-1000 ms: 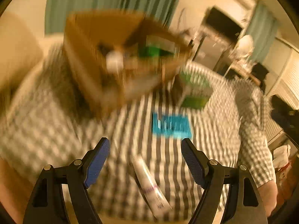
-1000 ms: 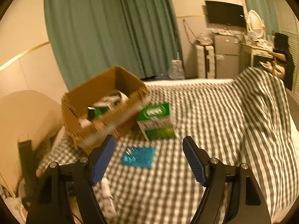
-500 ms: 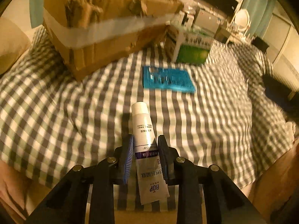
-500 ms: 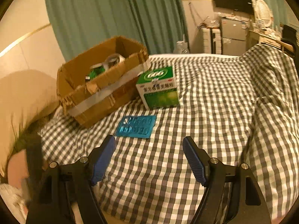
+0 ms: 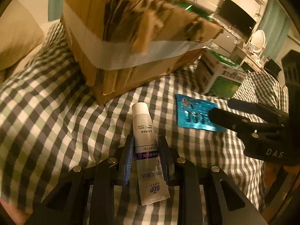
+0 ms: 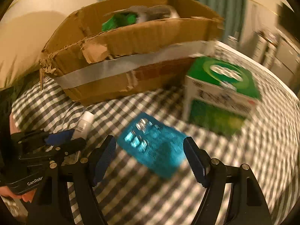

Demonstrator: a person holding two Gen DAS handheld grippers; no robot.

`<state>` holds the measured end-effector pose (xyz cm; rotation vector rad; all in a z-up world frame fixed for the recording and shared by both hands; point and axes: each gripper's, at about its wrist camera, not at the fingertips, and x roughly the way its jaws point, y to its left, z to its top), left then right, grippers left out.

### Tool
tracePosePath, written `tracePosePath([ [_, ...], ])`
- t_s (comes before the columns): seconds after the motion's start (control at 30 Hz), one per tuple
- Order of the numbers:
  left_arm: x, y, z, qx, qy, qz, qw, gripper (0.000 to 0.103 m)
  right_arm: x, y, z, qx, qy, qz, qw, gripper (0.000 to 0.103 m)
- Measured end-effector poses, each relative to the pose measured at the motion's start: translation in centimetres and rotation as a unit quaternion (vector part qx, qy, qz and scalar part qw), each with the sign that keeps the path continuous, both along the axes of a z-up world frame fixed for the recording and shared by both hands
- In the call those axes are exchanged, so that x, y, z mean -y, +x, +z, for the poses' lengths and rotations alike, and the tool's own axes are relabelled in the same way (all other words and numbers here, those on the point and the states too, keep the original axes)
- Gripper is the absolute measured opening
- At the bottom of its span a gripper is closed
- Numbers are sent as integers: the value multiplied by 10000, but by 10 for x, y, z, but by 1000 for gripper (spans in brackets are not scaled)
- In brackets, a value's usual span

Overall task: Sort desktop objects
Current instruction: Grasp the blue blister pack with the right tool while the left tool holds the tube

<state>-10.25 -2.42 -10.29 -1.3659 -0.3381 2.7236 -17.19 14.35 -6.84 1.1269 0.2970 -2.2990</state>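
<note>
Tube gripped, blister sheet lined up, both short of the cardboard box

Nearest in front of the cardboard box [image 5: 131, 43], the left tongs [image 5: 147, 161] are closed on the white tube [image 5: 148, 150], which lies on the checked bedcover [image 5: 46, 121] with its cap pointed toward the box and its crimped tail toward the camera; the pads are set across its middle, probably so that it can be lifted level. A little to the right of the tube, and likewise in front of the box, the blue blister sheet [image 6: 153, 144] lies flat between the widely spread, empty jaws of the right tongs [image 6: 150, 159], apparently aligned for a pick. Just right of the box stands a green-and-white carton [image 6: 221, 93]. The box is already holding sorted items, so it is judged the destination.
</note>
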Motion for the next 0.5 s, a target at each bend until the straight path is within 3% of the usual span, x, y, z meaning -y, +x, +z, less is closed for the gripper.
tracePosePath([
  [0.17, 5, -4, -7, 49, 186, 83, 9998, 27, 26, -12, -14, -66, 379, 644, 9972, 74],
  [0.3, 5, -4, -8, 32, 194, 51, 9998, 27, 31, -23, -32, 55, 782, 822, 9935, 74],
  [0.5, 4, -3, -9, 7, 176, 27, 9998, 27, 8, -23, -31, 970, 49, 816, 9919, 77],
])
